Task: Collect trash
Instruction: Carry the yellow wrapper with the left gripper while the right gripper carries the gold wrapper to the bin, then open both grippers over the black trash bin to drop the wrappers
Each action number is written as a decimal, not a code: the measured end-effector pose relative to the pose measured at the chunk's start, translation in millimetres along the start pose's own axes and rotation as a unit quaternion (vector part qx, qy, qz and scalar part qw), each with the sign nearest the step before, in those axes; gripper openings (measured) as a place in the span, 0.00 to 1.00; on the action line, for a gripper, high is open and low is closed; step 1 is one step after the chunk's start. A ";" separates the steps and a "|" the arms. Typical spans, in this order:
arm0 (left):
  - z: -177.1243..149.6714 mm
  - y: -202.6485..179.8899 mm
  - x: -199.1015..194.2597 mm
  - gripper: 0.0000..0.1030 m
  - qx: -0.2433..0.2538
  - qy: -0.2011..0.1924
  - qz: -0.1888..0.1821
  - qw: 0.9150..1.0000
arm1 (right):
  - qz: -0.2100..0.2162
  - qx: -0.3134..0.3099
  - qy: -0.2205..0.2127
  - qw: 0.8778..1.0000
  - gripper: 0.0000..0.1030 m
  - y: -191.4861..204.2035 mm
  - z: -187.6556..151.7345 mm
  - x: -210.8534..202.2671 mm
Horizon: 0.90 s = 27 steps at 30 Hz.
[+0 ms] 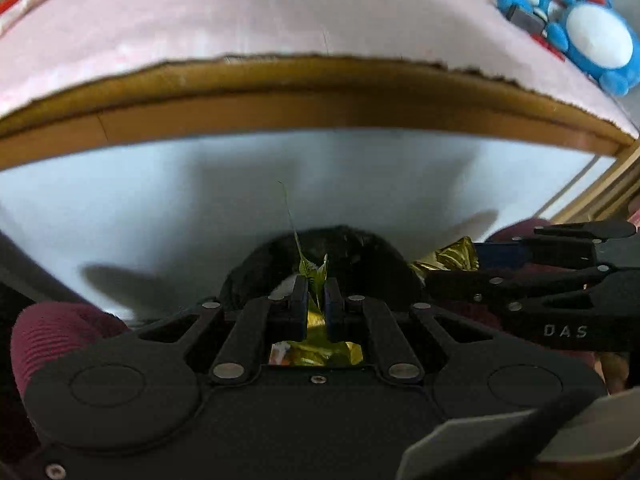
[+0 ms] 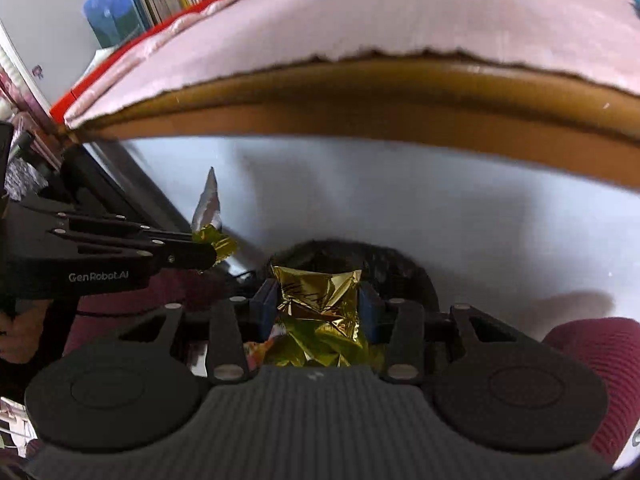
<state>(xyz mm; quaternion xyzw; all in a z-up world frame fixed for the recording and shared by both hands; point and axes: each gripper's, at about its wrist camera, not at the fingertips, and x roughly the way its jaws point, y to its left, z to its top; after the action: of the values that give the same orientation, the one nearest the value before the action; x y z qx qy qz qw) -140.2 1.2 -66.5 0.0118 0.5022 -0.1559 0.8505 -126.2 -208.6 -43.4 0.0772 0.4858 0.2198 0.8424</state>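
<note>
Nearest my right camera, the right gripper point(image 2: 318, 304) has its jaws half-open, clamped on one crumpled gold foil wrapper point(image 2: 320, 300). Only my left view shows the blue plush toys point(image 1: 592, 36). My left gripper point(image 1: 316, 300) is nearly closed, pinching a second, thin green-gold foil scrap point(image 1: 314, 276) above a dark bin opening point(image 1: 352, 248).

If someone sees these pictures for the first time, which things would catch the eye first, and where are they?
First the shiny gold foil wrapper, crumpled and clamped in the right gripper at the centre of the right wrist view. Next the left gripper, shut on a thin gold-green wrapper scrap, over a round black opening by the white wall. At the top right of the left wrist view sits a blue and white plush toy.
</note>
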 end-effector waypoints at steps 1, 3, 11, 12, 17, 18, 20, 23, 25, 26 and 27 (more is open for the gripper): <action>-0.5 -0.3 3.2 0.07 0.001 0.007 0.000 1.000 | 0.001 -0.001 0.004 1.000 0.46 1.1 0.1 2.3; -1.4 -1.5 8.7 0.07 0.004 0.023 0.000 1.000 | 0.002 -0.001 0.010 1.000 0.46 1.6 -0.2 5.6; -0.9 -1.1 26.8 0.08 0.005 0.063 -0.002 0.998 | 0.003 0.008 0.022 1.000 0.48 -2.4 1.9 15.9; -0.8 -2.9 27.8 0.09 0.007 0.064 -0.002 0.998 | 0.003 0.009 0.024 1.000 0.48 -2.5 2.5 16.8; 1.1 -8.3 31.5 0.11 0.010 0.067 -0.002 0.998 | 0.006 0.013 0.026 1.000 0.51 -4.4 3.8 18.5; 1.0 -8.7 32.0 0.11 0.009 0.068 -0.002 0.998 | 0.006 0.013 0.026 1.000 0.52 -4.9 3.7 18.7; 1.5 -9.4 32.4 0.11 0.011 0.069 -0.003 0.998 | 0.006 0.013 0.027 1.000 0.52 -5.2 3.9 19.0; 1.3 -11.0 32.8 0.13 0.016 0.070 -0.002 0.997 | 0.007 0.015 0.027 1.000 0.55 -5.8 4.5 20.0; 1.4 -12.5 31.6 0.15 0.019 0.068 -0.003 0.997 | 0.006 0.017 0.027 0.999 0.62 -5.9 4.7 20.1; 1.3 -13.7 30.5 0.15 0.021 0.067 -0.003 0.998 | 0.007 0.018 0.027 0.999 0.64 -6.2 4.7 19.9; 1.1 -13.7 30.4 0.16 0.024 0.065 -0.003 0.998 | 0.007 0.019 0.027 0.999 0.65 -6.6 4.7 20.0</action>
<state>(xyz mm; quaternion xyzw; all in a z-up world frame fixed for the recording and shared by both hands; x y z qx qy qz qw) -129.5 -19.7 -90.2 0.0408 0.5529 -0.1690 0.8149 -111.6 -205.2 -59.0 0.0905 0.5116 0.2185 0.8261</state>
